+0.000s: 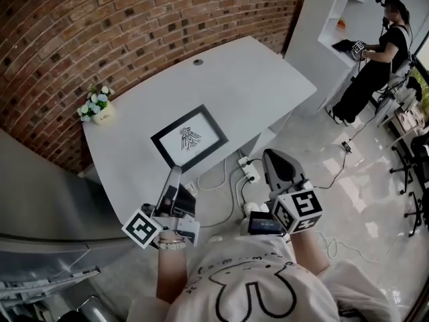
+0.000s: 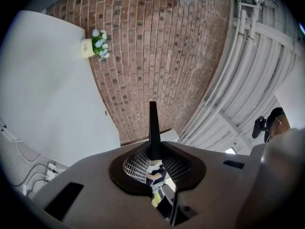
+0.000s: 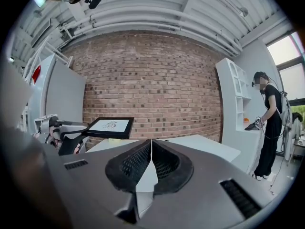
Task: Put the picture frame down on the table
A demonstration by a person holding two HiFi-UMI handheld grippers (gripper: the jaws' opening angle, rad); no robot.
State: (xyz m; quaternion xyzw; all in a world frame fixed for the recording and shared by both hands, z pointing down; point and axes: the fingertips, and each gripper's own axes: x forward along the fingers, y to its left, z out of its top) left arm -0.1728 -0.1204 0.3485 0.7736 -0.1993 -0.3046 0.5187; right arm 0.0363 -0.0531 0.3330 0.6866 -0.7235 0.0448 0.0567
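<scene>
A black picture frame (image 1: 190, 137) holding a white sheet with a small drawing hangs roughly level over the near part of the white table (image 1: 248, 79). My left gripper (image 1: 177, 172) is shut on the frame's near edge. In the left gripper view that edge shows as a thin dark blade (image 2: 152, 120) between the jaws. The right gripper view has the frame (image 3: 109, 126) at left, above the table (image 3: 200, 144), with the left gripper (image 3: 71, 128) on it. My right gripper (image 1: 281, 170) is off the table's near right side, its jaws shut (image 3: 151, 149) and empty.
A small pot of flowers (image 1: 97, 106) stands at the table's far left corner by the brick wall. A power strip and cables (image 1: 248, 173) lie on the floor under the table's near edge. A person (image 1: 375, 59) stands at a white shelf, far right.
</scene>
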